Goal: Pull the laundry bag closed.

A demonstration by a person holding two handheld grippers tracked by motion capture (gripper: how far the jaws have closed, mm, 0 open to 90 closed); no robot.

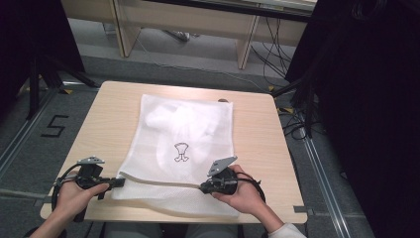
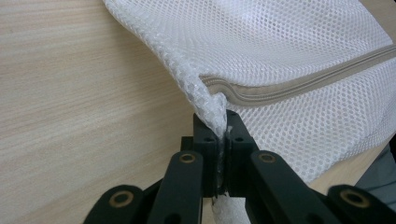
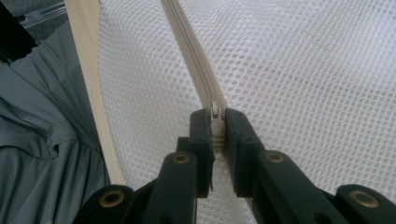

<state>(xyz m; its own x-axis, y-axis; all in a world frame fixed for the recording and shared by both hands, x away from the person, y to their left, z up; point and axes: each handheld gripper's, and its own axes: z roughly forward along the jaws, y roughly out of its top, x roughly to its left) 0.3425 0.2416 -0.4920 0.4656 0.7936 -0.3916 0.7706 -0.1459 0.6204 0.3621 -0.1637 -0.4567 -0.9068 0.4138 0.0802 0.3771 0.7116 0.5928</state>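
Left gripper (image 1: 120,182) clenched on the corner of the white mesh laundry bag (image 1: 183,134); the bag lies flat mid-table (image 1: 104,124), its zipper (image 1: 158,182) running along the near edge; my right gripper (image 1: 203,188) is pinching the zipper slider (image 3: 215,112), jaws closed on it.

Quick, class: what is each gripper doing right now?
Left gripper: shut on the white mesh laundry bag corner.
Right gripper: shut on the bag's small metal zipper pull.
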